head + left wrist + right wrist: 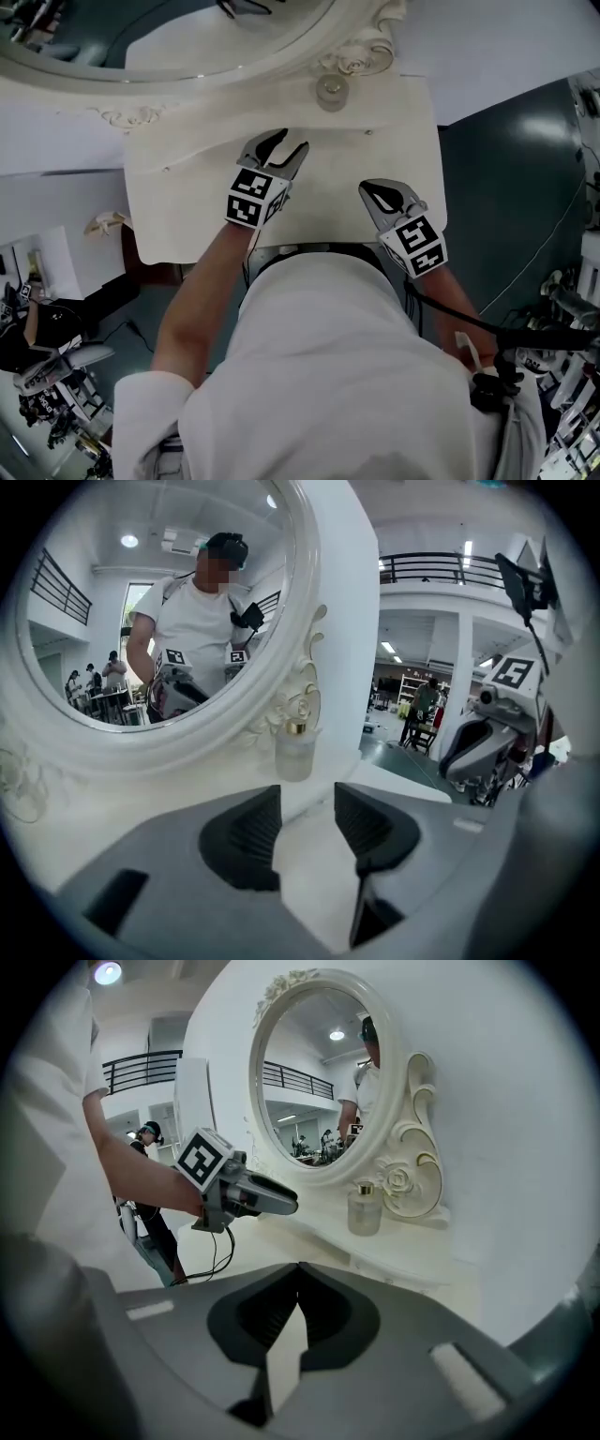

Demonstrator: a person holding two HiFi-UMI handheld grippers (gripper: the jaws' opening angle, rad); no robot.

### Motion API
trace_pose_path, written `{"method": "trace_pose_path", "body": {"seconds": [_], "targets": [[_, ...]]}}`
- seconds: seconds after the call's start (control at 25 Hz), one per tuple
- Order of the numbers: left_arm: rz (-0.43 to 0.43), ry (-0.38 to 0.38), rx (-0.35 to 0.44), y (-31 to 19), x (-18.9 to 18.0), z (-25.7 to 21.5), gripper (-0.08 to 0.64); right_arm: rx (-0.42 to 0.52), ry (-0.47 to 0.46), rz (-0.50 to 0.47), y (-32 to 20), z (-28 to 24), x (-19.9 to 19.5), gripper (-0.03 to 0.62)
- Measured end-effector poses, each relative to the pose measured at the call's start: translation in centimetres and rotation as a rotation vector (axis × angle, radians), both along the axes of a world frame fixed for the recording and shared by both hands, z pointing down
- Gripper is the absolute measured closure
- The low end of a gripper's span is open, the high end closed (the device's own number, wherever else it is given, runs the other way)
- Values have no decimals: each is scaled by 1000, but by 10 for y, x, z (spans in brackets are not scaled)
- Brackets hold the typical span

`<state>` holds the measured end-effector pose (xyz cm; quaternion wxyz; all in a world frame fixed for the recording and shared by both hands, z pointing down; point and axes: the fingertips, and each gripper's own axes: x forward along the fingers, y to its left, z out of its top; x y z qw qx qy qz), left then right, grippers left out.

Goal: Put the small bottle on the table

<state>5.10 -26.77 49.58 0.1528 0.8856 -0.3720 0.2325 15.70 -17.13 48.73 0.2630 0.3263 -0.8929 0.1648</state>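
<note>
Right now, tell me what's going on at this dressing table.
A person holds a gripper in each hand over the white table. The small bottle stands upright on it beside the mirror, untouched. The left gripper points at the bottle, jaws apart and empty; the right gripper is shut on nothing.

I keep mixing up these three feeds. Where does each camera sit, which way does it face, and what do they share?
Head view: on the person's head, facing steeply down at the table, small bottle, left hand-held gripper and right hand-held gripper; forearms and shirt show.
Left gripper view: rides the left hand-held gripper, looks past its open, empty jaws at the bottle before the mirror; person only reflected.
Right gripper view: rides the right one, looks over shut jaws toward bottle, mirror, left forearm.
All three share the bottle.
</note>
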Motion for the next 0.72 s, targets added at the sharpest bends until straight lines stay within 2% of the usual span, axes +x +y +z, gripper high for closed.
{"method": "trace_pose_path", "body": {"seconds": [0.12,0.24,0.32,0.52,0.72], "targets": [[-12,80,-5,31,-21,-15,494,10,3,11,12,-4,-21,591],[-10,176,-8,60,-43,-31,559,20,5,19,25,-8,-43,591],[0,203,-23,72,-52,-38,560,26,7,19,27,-12,-52,591],[52,180,-81,111,-77,-42,558,48,14,36,42,-21,-78,591],[105,166,-88,158,-102,-47,558,56,14,62,71,-25,-102,591]]}}
